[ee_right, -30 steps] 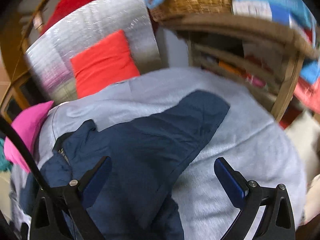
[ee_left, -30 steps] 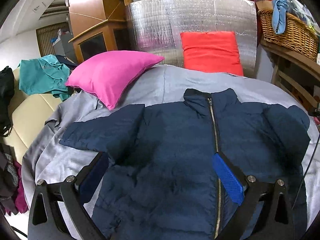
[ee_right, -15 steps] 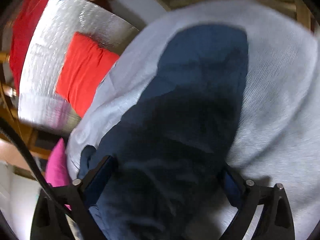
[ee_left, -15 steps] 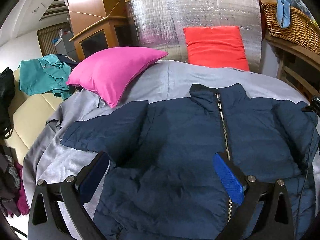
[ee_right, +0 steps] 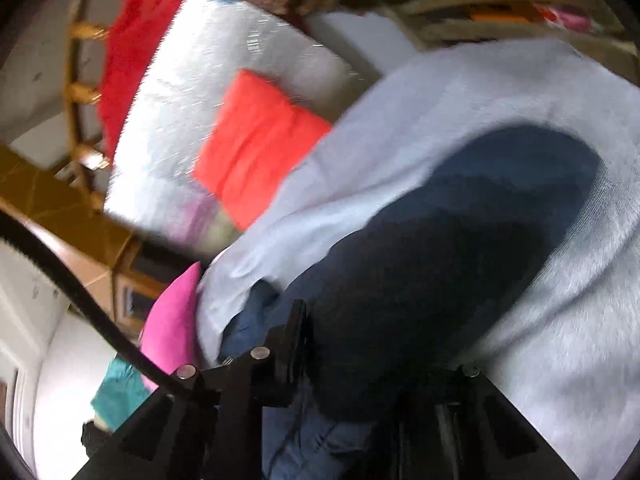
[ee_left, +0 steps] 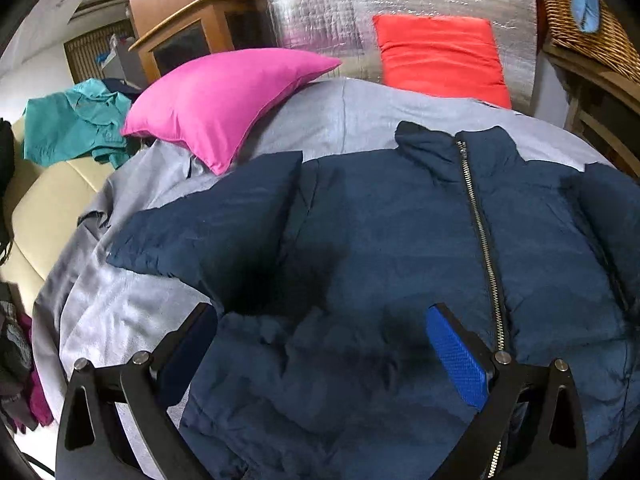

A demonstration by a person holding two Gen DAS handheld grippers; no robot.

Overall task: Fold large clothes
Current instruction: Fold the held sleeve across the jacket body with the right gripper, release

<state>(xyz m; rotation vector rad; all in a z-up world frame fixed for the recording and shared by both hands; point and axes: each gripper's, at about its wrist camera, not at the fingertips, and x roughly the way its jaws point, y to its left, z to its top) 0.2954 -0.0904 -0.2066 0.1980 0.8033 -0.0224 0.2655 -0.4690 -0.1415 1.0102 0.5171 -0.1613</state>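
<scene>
A navy puffer jacket (ee_left: 400, 240) lies front up and zipped on a grey sheet (ee_left: 352, 112), collar at the far side. Its left sleeve (ee_left: 208, 232) lies out to the left. My left gripper (ee_left: 320, 344) is open and empty, low over the jacket's lower left front. In the blurred right wrist view my right gripper (ee_right: 380, 348) has its jaws drawn in around the jacket's right sleeve (ee_right: 460, 240), which bulges out between them.
A pink pillow (ee_left: 224, 96) lies at the back left of the sheet. A red cushion (ee_left: 440, 56) leans on a silver foil panel (ee_left: 400, 8). A wicker basket (ee_left: 588, 28) sits on a wooden shelf at right. Teal clothing (ee_left: 76, 124) lies on a cream sofa at left.
My right gripper came down over the right sleeve and closed on it, tilting as it went. My left gripper drifted slightly nearer the jacket, still open.
</scene>
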